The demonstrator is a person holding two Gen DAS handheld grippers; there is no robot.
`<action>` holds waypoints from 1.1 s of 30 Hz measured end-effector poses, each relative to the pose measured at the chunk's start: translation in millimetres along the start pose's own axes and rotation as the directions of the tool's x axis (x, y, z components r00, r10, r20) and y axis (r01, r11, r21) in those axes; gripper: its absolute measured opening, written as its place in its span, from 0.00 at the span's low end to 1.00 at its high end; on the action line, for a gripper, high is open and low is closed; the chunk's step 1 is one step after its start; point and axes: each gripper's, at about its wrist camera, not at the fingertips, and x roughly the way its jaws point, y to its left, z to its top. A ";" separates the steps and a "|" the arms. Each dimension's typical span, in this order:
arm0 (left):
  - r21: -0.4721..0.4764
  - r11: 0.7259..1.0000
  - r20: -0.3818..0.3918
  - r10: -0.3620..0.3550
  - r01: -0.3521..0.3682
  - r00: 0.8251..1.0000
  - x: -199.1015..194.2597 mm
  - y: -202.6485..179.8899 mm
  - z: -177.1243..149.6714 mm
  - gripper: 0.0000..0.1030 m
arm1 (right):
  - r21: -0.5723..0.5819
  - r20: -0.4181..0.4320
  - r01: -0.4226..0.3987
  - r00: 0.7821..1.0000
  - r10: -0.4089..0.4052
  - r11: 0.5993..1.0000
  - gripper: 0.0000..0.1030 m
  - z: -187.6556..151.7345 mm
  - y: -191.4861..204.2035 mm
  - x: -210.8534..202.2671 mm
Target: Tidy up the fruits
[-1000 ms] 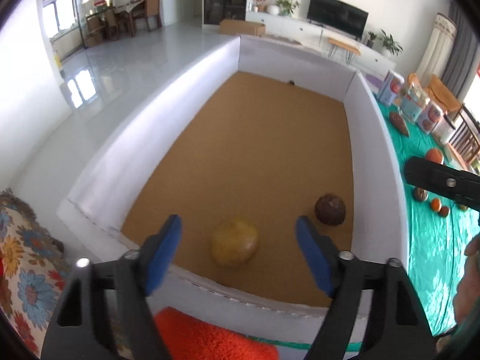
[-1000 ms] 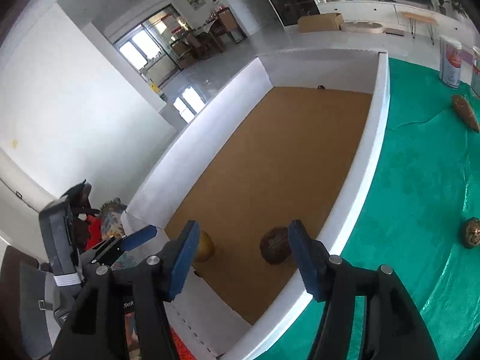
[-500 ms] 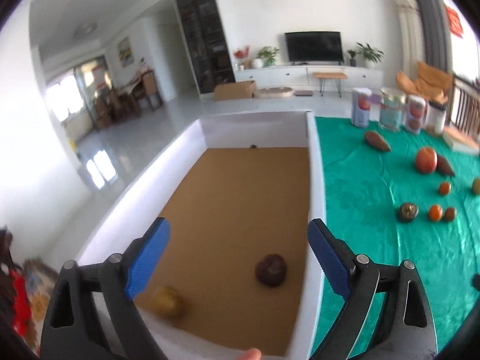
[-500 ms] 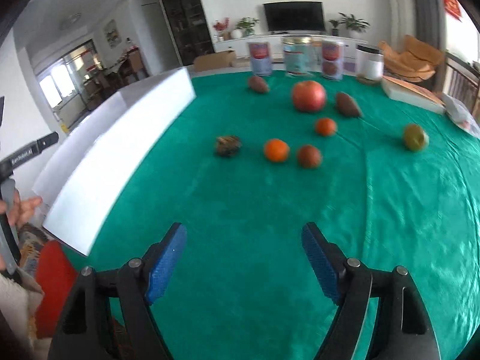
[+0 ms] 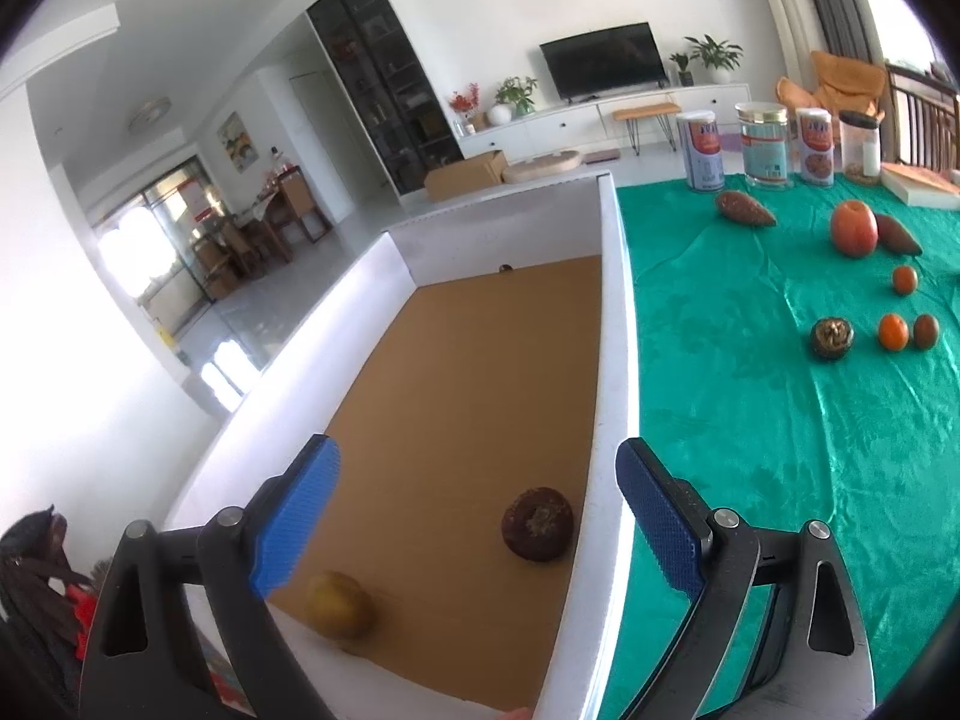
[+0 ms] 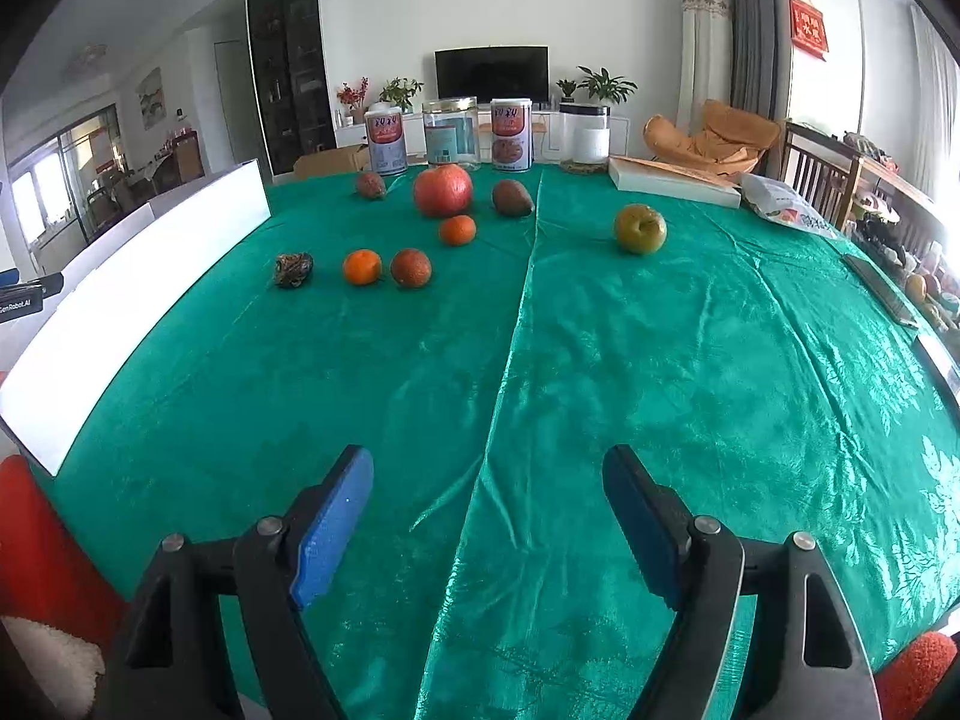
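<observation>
- Four tins and jars (image 6: 450,132) line my table's far edge, with a flat book (image 6: 672,180) and a plastic bag (image 6: 786,210) toward the far right corner.
- A crease runs down the green cloth (image 6: 600,390) from the far edge toward me; nothing stands between my tongs and the fruit.
- The white-walled box (image 5: 612,360) sits along the table's left edge. On its brown floor, near the near wall, lie a yellow fruit (image 5: 339,603), slightly blurred, and a dark brown round one (image 5: 537,523) close to the right wall. A small dark speck at the far wall I cannot make out.
- On the cloth toward the far edge: a big red apple (image 6: 443,190), two brown pointed fruits (image 6: 511,198) beside it, two oranges (image 6: 362,267), a reddish round fruit (image 6: 411,268), a dark wrinkled one (image 6: 293,270).
- A green apple (image 6: 640,229) sits apart, right of the crease.
- My left gripper (image 5: 474,522) hangs released over the box's near right corner, empty.
- My right gripper (image 6: 483,522) is released above bare cloth at the near edge, empty.
</observation>
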 end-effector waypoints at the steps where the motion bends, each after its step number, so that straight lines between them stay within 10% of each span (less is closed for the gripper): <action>1: -0.012 1.000 -0.002 -0.010 0.010 1.000 -0.6 2.5 -0.7 0.92 | 0.004 -0.006 -0.007 1.000 0.007 1.000 0.77 -0.9 0.3 2.2; 16: -0.098 0.979 -0.001 -0.181 0.180 0.983 -6.7 21.5 -8.2 0.95 | -0.009 0.045 -0.007 0.999 0.007 1.000 0.77 -4.4 6.7 -10.3; 19: -0.183 0.981 0.143 -0.040 0.066 0.989 -37.9 32.9 -7.8 0.95 | -0.005 0.107 0.014 0.994 -0.014 1.000 0.83 -1.7 3.5 -25.6; 22: -0.233 0.971 0.319 0.028 0.049 0.947 -81.6 35.6 -7.5 0.97 | 0.016 0.176 0.051 0.983 -0.054 0.999 0.93 -1.0 -2.5 -39.2; 26: -0.230 0.940 0.423 -0.135 0.251 0.896 -116.4 20.9 -10.5 0.99 | 0.031 0.162 0.074 0.984 -0.078 0.997 0.94 -1.9 -6.1 -34.7; 33: -0.177 0.779 0.133 -0.586 0.601 0.799 -77.4 -74.9 -38.0 0.99 | 0.010 0.087 0.082 0.993 -0.083 0.997 0.94 -7.6 -0.5 -18.5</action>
